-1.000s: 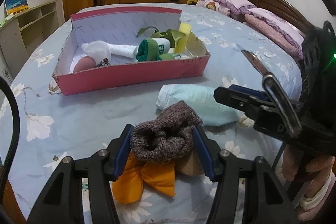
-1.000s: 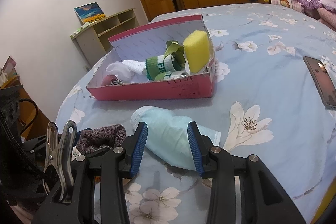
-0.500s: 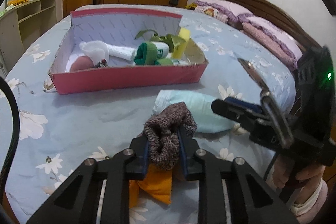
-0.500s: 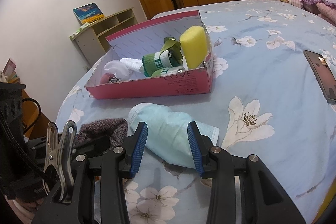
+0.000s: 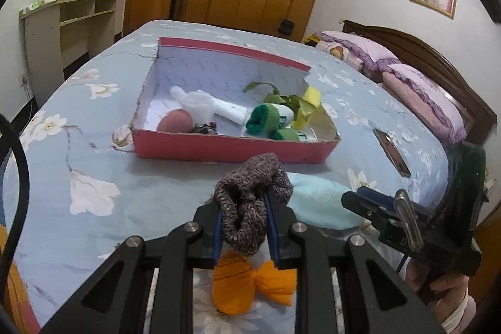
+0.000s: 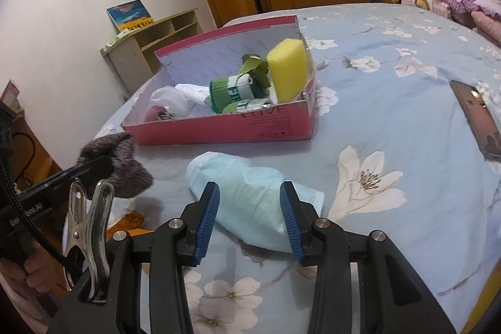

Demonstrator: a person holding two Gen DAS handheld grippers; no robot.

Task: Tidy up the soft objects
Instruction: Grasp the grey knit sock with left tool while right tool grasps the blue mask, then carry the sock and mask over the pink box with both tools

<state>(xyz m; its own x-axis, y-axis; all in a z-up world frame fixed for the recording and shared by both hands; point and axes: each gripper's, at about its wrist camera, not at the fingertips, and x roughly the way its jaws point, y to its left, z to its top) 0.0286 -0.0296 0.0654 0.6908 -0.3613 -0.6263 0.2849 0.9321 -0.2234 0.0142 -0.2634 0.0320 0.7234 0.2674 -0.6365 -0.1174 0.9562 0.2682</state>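
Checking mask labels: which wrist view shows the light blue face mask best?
Right wrist: the face mask lies almost whole between the open right gripper. Left wrist shows only part, behind the knit sock and the right gripper.

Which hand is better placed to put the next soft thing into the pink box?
Left. The left gripper is shut on the knitted sock, facing the pink box; the right gripper only straddles the blue mask.

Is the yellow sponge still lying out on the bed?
No, the yellow sponge stands inside the pink box, leaning in its right end beside the green and white sock.
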